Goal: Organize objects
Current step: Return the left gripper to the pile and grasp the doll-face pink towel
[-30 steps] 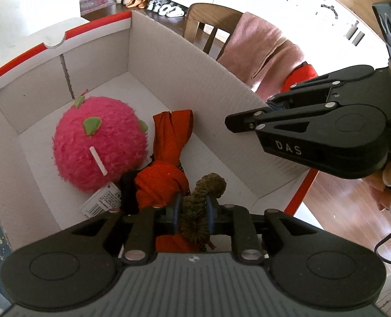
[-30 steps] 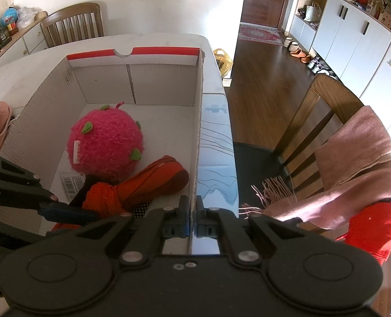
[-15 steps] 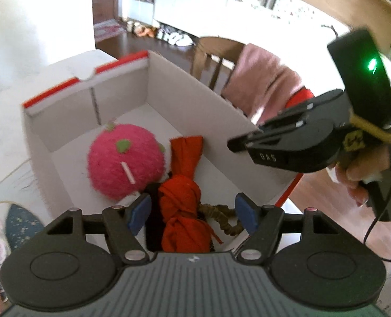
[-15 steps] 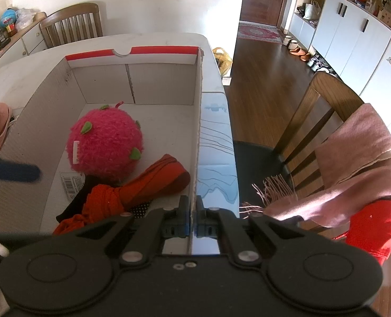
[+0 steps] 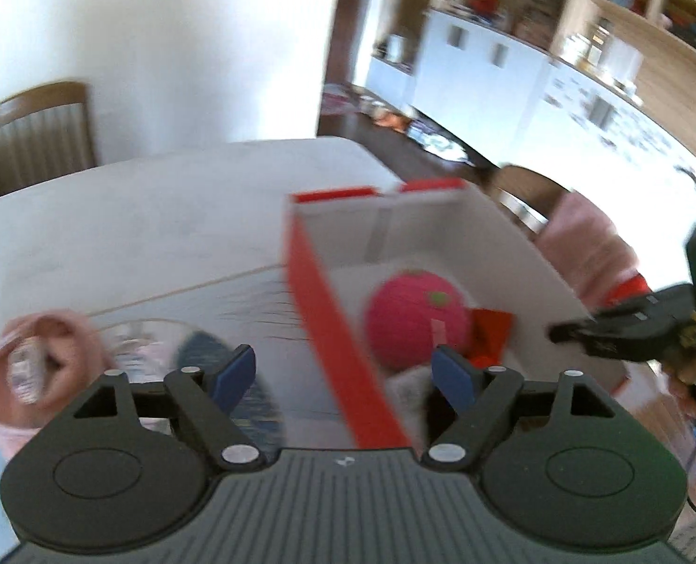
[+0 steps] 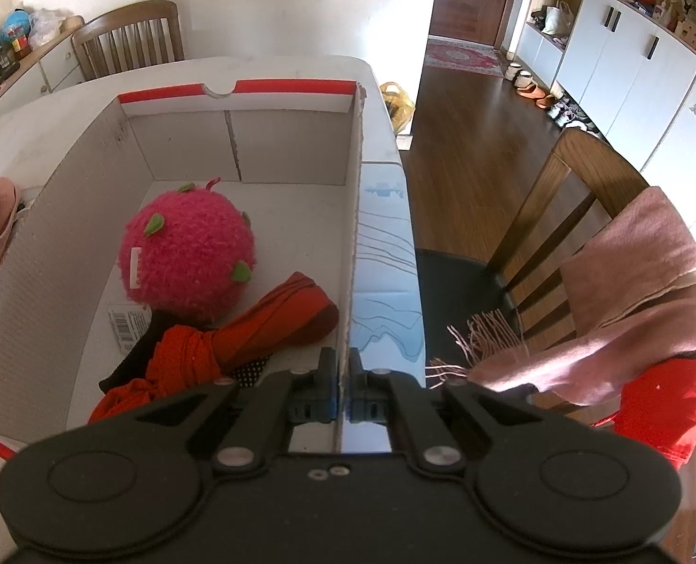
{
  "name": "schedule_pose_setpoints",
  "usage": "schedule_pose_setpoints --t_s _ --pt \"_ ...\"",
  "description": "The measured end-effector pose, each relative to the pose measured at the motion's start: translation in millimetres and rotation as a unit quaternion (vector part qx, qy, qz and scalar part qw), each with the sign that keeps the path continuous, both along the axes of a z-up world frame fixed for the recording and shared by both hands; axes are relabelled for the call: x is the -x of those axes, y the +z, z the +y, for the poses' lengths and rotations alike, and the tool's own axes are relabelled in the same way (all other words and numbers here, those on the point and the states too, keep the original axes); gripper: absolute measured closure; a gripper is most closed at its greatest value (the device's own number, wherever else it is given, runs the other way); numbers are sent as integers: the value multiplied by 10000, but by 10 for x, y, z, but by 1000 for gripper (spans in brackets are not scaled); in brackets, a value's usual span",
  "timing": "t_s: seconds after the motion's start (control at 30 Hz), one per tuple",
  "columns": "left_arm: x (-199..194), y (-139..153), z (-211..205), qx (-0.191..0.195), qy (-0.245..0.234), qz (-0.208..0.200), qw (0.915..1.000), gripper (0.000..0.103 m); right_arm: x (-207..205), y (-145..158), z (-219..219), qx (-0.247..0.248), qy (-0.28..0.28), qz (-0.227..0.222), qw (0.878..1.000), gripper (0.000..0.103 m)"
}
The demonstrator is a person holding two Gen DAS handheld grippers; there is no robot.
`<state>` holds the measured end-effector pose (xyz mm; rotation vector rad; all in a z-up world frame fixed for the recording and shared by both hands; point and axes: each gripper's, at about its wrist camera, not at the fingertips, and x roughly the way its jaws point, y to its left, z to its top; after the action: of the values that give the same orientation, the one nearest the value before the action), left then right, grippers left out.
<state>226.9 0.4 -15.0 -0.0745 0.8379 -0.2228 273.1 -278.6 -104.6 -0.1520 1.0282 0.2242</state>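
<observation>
Right gripper (image 6: 343, 392) clamped on the near end of the box's right wall (image 6: 353, 235), probably to steady the box (image 6: 56, 216) while things go in. Inside, toward the middle of the floor: a pink plush ball (image 6: 188, 258). Just nearer, along the right wall: a knotted orange cloth (image 6: 235, 338), touching the ball. Left gripper (image 5: 345, 373) spread wide, holding nothing, hanging above the box's red-edged left wall. On the table beside that wall, outside the box: a pink slipper (image 5: 42, 366) and something blue-grey, too blurred to name. Likely next: down to the table's left side for the slipper. Blur in the left view, so contact unclear.
</observation>
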Motion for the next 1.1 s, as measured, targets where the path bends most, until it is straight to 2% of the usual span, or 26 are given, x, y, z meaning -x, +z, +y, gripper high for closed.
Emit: schedule_pose_setpoints --t_s 0.17,0.33,0.53,0.87,1.1 --pt "-4 15 467 -286 807 -93 9963 19 0 0 -13 5 -4 11 10000 100" --pt "-60 -37 870 -706 1406 -103 9875 15 0 0 -20 5 -7 16 10000 100" --pt "-124 -180 1363 -749 2103 142 9747 3 2 -10 -41 14 -29 47 10000 100" --pt "-295 -517 1784 -679 2555 562 9628 1 -10 -10 -15 64 -51 85 9999 100" --pt "-404 -697 1892 -721 2603 755 9599 1 -13 -10 -2 98 -59 100 9999 100"
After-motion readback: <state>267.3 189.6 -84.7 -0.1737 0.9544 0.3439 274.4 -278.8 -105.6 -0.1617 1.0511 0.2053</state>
